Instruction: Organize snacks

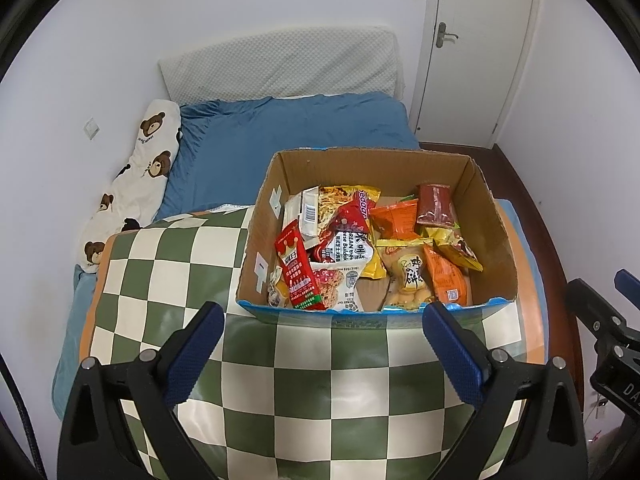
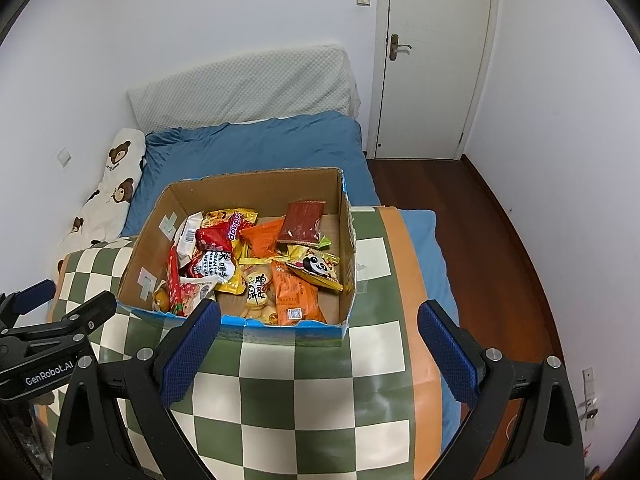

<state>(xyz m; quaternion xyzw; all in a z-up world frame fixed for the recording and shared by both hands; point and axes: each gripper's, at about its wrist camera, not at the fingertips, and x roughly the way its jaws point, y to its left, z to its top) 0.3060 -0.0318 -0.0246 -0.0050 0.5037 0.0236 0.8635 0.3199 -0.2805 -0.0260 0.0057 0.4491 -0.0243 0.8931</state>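
Open corrugated cardboard box [image 1: 492, 216] on checked worktop [image 1: 320, 380], holding crinkled glossy snack packets [image 1: 360, 248]. Left hand-held gripper [image 1: 322, 336] and right hand-held gripper [image 2: 320, 332]: jaws apart, empty.

Even, cool indoor light; soft faint shadows; slight glare on checkered surface [image 1: 320, 380]; strong fisheye bending, dark vignetted corners; focus sharp.

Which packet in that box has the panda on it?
Find the cardboard box on the green checkered cloth. Along its right wall, near the front, lies the panda packet. It alone shows a cartoon panda face, on yellow and red, beside plain orange wrappers.
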